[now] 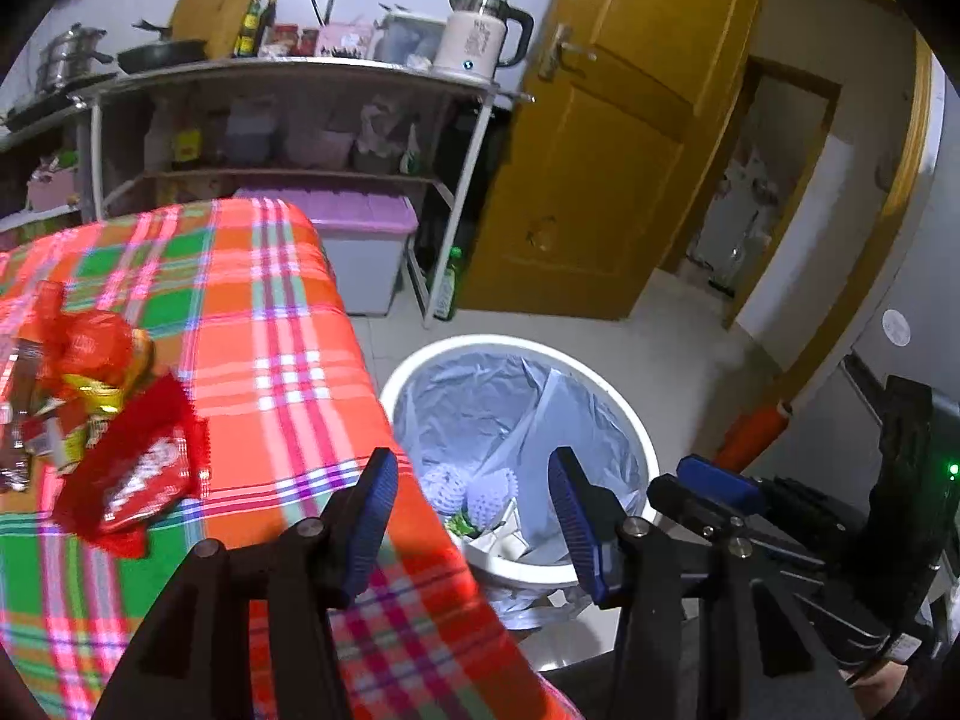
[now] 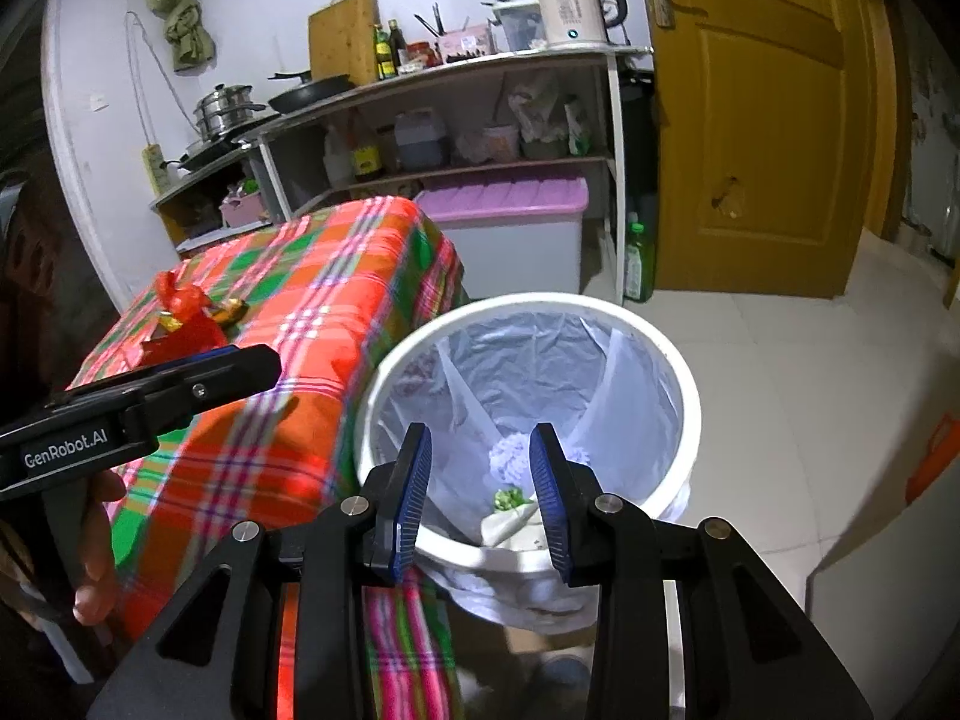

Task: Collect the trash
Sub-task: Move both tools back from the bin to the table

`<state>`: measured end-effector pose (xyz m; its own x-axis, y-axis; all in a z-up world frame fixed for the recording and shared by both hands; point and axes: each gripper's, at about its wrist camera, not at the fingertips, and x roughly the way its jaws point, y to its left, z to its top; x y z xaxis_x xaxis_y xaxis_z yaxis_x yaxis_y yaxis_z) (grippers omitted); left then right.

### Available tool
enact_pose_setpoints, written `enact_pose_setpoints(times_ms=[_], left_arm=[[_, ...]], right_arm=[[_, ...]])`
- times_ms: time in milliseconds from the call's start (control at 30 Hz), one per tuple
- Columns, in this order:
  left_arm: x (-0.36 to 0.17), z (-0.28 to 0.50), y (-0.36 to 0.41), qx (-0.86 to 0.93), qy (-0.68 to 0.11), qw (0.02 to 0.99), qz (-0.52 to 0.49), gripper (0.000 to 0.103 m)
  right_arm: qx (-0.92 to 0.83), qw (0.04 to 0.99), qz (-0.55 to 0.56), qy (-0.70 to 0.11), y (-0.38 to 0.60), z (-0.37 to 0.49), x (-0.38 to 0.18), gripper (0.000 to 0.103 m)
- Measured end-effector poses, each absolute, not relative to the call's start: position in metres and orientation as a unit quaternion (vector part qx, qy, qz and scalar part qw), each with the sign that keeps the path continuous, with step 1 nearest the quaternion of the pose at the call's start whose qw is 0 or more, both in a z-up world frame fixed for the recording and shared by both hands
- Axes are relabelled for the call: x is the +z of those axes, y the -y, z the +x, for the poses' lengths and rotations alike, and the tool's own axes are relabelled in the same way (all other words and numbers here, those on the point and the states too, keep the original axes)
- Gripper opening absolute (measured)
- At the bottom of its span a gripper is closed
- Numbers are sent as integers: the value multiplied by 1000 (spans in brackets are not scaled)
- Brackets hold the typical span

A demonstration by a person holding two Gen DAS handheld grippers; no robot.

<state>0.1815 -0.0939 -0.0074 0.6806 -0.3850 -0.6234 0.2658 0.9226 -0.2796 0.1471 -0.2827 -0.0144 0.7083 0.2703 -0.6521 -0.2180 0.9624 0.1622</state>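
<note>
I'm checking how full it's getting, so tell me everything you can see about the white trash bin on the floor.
The white trash bin is a round, plastic-looking bucket standing upright on the pale tiled floor, beside the corner of the plaid-covered table. A thin translucent liner bag hangs inside and spills below its rim. It looks mostly empty: two white foam fruit nets, something green and pale scraps lie at the bottom.

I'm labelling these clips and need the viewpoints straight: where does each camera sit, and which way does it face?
Left wrist: on the left gripper, looking down over the table edge at the wrappers and bin; the right gripper shows at right.
Right wrist: on the right gripper, looking down into the bin; the left gripper and a hand show at left.
Shared: table, bin, shelf, kettle, door.
</note>
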Motion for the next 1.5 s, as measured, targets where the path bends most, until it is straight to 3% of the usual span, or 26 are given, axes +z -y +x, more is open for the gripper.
enact_pose_setpoints(times_ms=[700, 1500], left_arm=[[15, 108, 29, -110, -311, 941, -76, 52], [5, 91, -47, -25, -311, 944, -105, 52]], right_arm=[[192, 925, 6, -326, 230, 110, 16, 35], [241, 911, -13, -336, 187, 118, 16, 35]])
